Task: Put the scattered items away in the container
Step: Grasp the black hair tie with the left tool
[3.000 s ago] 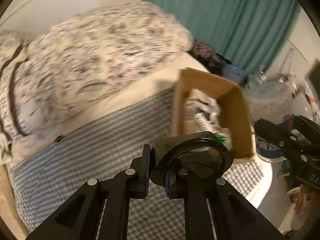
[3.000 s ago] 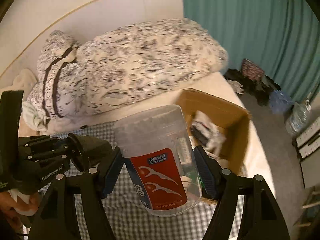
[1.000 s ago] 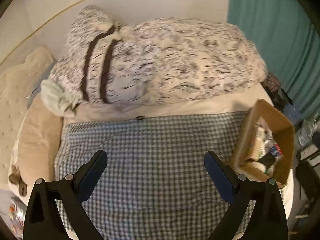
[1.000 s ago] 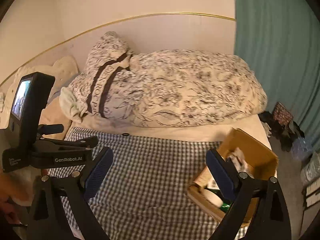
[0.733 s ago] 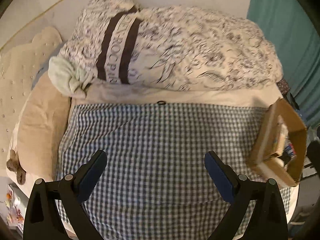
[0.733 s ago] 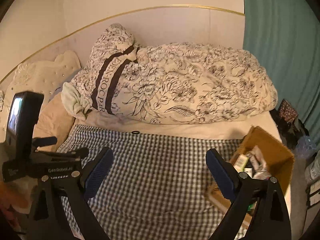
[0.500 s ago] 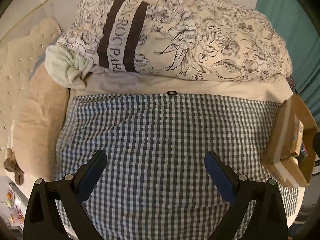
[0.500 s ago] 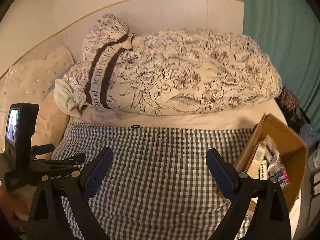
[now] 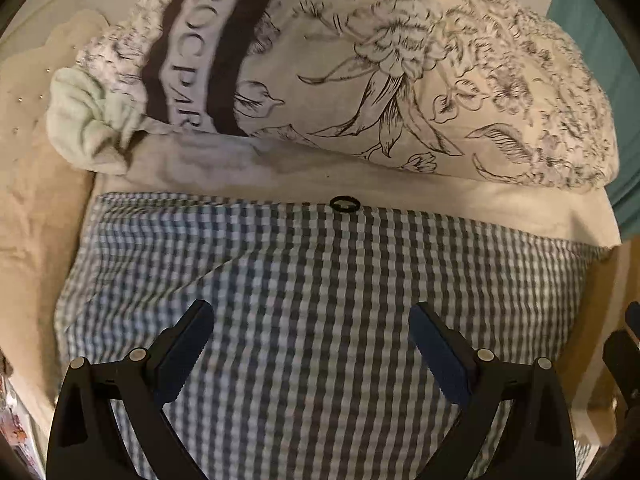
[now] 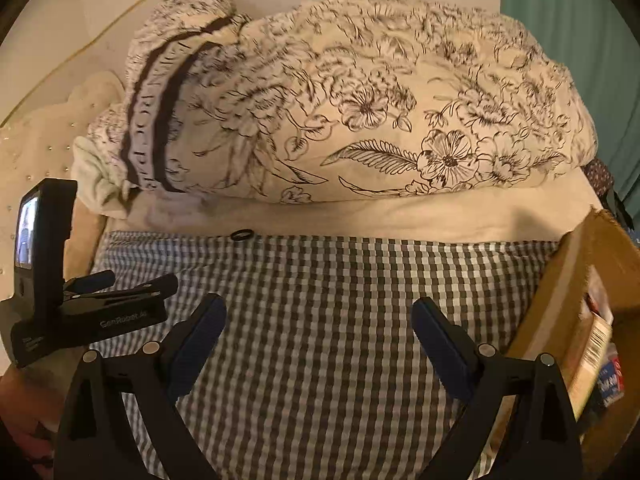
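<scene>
Both my claws are spread wide and hold nothing: my left claw (image 9: pixel 310 346) fills the bottom of its frame over the gingham cloth (image 9: pixel 320 300), and my right claw (image 10: pixel 318 338) does the same in its own view. At the far right edge of the right view stands the cardboard box (image 10: pixel 560 304), with packets showing inside it. One small black ring (image 9: pixel 344 203) lies at the cloth's far edge, just above centre frame, below the flowered duvet (image 9: pixel 400 80).
</scene>
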Tool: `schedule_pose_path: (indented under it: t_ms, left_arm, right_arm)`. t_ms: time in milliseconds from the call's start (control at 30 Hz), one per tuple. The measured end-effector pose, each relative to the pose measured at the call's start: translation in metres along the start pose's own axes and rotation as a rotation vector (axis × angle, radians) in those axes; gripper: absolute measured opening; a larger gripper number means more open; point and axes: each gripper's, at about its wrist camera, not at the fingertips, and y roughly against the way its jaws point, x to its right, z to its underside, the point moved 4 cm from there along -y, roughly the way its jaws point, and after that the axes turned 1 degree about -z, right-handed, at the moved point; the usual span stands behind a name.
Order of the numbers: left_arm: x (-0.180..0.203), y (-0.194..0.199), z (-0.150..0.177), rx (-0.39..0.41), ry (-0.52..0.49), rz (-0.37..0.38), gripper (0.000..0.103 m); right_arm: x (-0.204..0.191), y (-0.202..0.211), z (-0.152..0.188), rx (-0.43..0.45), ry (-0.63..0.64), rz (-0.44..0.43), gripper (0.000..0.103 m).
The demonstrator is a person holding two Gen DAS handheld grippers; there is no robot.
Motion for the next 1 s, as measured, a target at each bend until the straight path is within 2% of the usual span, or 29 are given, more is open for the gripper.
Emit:
schedule_pose_path:
  t_ms: [233,500,667,733,833,867,933,967,1000]
  left_arm:
    - [0.010,-0.072,-0.029,-0.025,0.017,0.010,0.100]
    - [0.020,-0.139,-0.057,-0.010,0.008,-0.016,0.100]
    - [0.023,-0.166,-0.065,0.041,-0.010,-0.024,0.100]
    - [0.025,-0.174,-0.064,0.043,-0.026,-0.010,0.097]
    - [0.027,-0.180,-0.060,0.051,-0.040,-0.005,0.073]
    - [0.028,-0.178,-0.059,0.062,-0.049,-0.003,0.048]
    - [0.030,-0.176,-0.057,0.056,-0.056,0.019,0.033]
    - [0.030,-0.174,-0.056,0.052,-0.056,0.029,0.018]
    - [0.030,-0.173,-0.055,0.042,-0.058,0.040,0.015]
  right_arm:
    - [0.019,-0.055,-0.001,-0.056,-0.055,0.012,0.094]
    - [0.037,-0.100,0.020,-0.138,-0.085,0.031,0.094]
    - [0.047,-0.117,0.036,-0.179,-0.118,0.028,0.094]
    - [0.050,-0.121,0.041,-0.191,-0.130,0.023,0.094]
    - [0.052,-0.124,0.044,-0.201,-0.133,0.022,0.094]
    - [0.053,-0.124,0.044,-0.204,-0.133,0.023,0.094]
    - [0.054,-0.123,0.042,-0.203,-0.137,0.024,0.094]
    - [0.054,-0.122,0.041,-0.201,-0.138,0.021,0.094]
    - [0.054,-0.121,0.040,-0.200,-0.137,0.019,0.094]
